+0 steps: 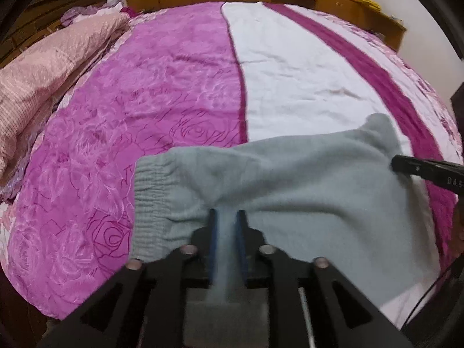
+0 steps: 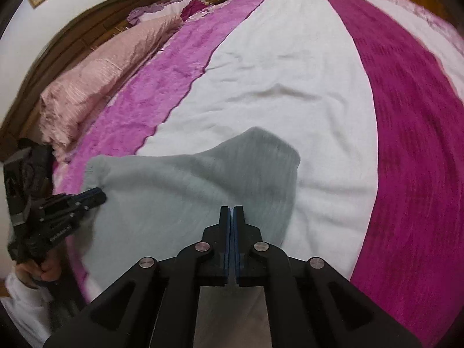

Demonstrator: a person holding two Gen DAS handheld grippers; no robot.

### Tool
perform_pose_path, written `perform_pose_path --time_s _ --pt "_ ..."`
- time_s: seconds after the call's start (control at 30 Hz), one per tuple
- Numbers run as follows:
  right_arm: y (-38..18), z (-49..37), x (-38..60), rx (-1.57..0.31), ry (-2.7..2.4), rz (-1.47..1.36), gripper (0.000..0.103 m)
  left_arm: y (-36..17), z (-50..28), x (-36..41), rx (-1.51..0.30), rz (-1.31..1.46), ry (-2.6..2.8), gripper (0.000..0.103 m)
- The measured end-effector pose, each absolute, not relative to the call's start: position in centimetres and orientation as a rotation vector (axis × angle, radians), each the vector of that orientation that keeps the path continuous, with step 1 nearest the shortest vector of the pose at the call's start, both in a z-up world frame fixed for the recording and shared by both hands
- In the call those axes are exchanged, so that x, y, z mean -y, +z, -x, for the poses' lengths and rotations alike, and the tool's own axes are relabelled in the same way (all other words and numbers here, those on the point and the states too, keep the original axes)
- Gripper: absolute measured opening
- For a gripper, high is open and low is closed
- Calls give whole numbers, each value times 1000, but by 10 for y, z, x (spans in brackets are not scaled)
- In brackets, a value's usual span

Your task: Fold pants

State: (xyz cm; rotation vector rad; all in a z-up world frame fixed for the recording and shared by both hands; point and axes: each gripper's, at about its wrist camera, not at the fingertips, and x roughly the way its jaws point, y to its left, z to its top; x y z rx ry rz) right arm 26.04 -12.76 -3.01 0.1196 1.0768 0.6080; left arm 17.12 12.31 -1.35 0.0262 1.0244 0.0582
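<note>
The left gripper pinches a fold of the grey fleece pants between its blue pads, near the ribbed elastic waistband at its left. The right gripper is clamped on the same garment further along. The pants hang stretched between the two, their long axis running side to side, over the bedspread, embossed pink, plain white and magenta bands. Pink quilted bedding lies far left.

Home bedroom: bed, wooden headboard.
</note>
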Motion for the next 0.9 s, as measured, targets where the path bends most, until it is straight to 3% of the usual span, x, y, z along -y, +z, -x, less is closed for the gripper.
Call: perform_pose_path --time_s 0.03,0.1,0.33,0.5,0.57,0.6,0.63,0.73,0.9 --pt "-28 -256 131 -1080 617 -139 3 -9 -169 -121 -1011 -27 53 34" --pt "-26 -248 138 -1086 626 -170 8 -1 -162 -117 -983 -30 39 39" --pt "-29 -221 149 -1146 651 -214 20 -5 -152 -107 -1013 -17 -2 39" --pt "-39 -211 154 -1192 652 -240 22 -10 -146 -103 -1026 16 -25 39" --pt "-43 -213 157 -1215 656 -288 22 -9 -146 -98 -1031 40 -59 27" --pt "-44 -216 158 -1226 658 -308 23 -8 -148 -95 -1035 62 -83 13" --pt "-47 -220 157 -1240 662 -331 23 -9 -149 -92 -1043 75 -97 9" --pt "-57 -232 159 -1262 669 -406 23 -9 -157 -78 -1051 92 -129 2" --pt "-64 -233 163 -1258 679 -485 22 -14 -162 -48 -1047 43 -147 1"
